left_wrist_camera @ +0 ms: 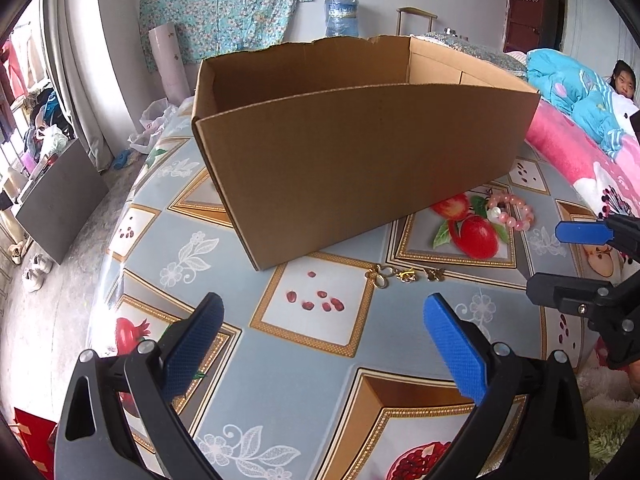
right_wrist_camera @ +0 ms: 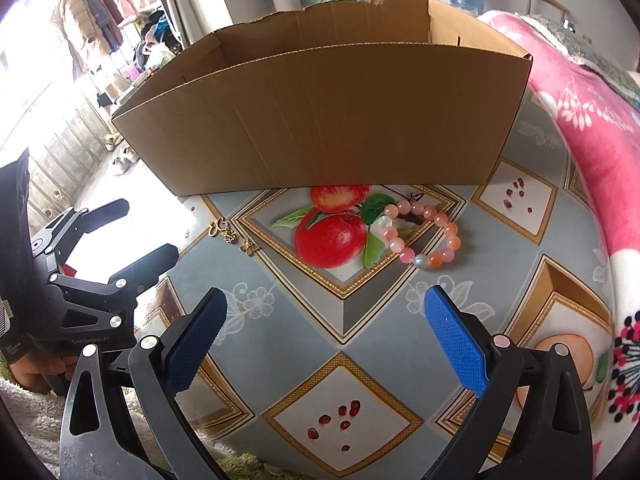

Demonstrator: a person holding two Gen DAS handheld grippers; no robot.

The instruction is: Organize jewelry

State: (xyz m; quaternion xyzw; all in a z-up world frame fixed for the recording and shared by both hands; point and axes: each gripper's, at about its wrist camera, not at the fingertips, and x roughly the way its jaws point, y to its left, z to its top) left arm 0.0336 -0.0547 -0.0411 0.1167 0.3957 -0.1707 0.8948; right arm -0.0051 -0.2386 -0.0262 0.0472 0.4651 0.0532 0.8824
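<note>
My left gripper (left_wrist_camera: 324,312) wide open, empty, my right gripper (right_wrist_camera: 326,308) likewise, gold charms (left_wrist_camera: 404,275) ahead, bead bracelet (right_wrist_camera: 424,236), cardboard box (right_wrist_camera: 328,120) behind, left view alone shows a person on bed.

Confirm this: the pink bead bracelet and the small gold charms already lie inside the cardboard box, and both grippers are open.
Not quite. The right wrist view shows the pink bead bracelet and the small gold charms on the tablecloth in front of the cardboard box, not inside it. The left gripper and right gripper are open.

box (right_wrist_camera: 328,120) behind on table (right_wrist_camera: 380,320) | bracelet (right_wrist_camera: 424,236) before it | charms (right_wrist_camera: 234,236) left of bracelet
</note>
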